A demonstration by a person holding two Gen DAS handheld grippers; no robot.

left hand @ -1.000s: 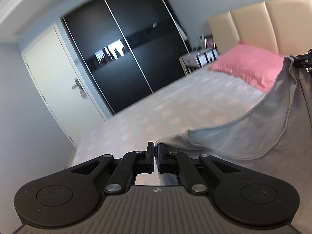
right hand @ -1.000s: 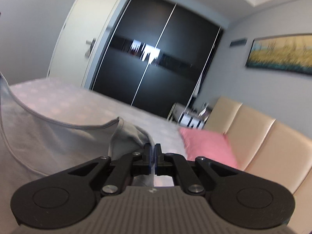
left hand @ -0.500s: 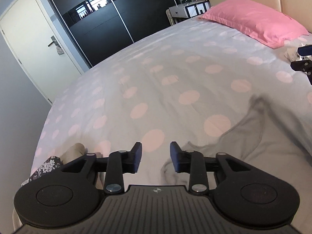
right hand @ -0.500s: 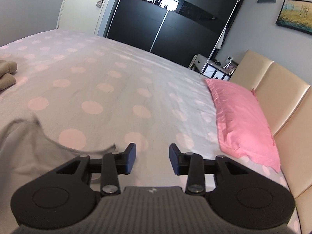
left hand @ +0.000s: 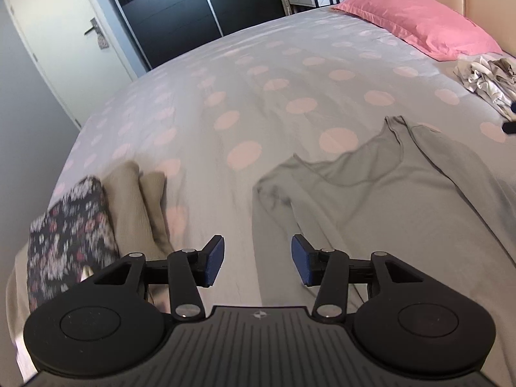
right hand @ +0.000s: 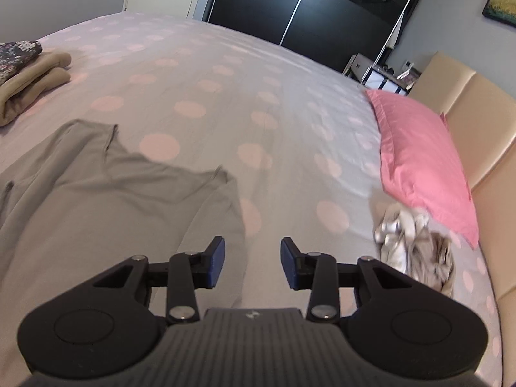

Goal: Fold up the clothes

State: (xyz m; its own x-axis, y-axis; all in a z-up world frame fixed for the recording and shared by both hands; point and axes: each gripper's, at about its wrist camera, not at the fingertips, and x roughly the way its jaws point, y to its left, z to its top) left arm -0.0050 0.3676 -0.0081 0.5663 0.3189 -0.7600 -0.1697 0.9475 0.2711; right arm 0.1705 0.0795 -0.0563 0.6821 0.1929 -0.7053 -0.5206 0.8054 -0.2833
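A grey sleeveless knit top (left hand: 396, 200) is lying spread on a bed covered by a pale grey sheet with pink polka dots (left hand: 258, 103), its scooped neckline and two shoulder straps pointing toward the far side of the bed. The left gripper (left hand: 256, 259) is hovering over the top's left edge, its blue-padded jaws opening, roughly half parted, with nothing pressed between them; the fabric is lying below the gap, not held. The right gripper (right hand: 252, 262) is hanging over the top's right edge, where grey cloth is meeting bare sheet, and its jaws are likewise opening, half apart and gripping nothing.

In the right wrist view the same top (right hand: 106, 193) is filling the lower left, one strap reaching up beside a pink dot.

To the left of the top, near the bed's edge, a folded beige knitted garment (left hand: 135, 206) is sitting with a dark floral-print folded piece (left hand: 67, 242) resting against it. On the other side, a crumpled heap of whitish and tan clothing (right hand: 416, 248) is lying just beside a pink rectangular pillow (right hand: 419, 167), which is leaning near a cream padded headboard (right hand: 477, 122). Beyond the bed, a black glossy sliding wardrobe (left hand: 193, 9) and a white door (left hand: 61, 42) are standing along the far wall.
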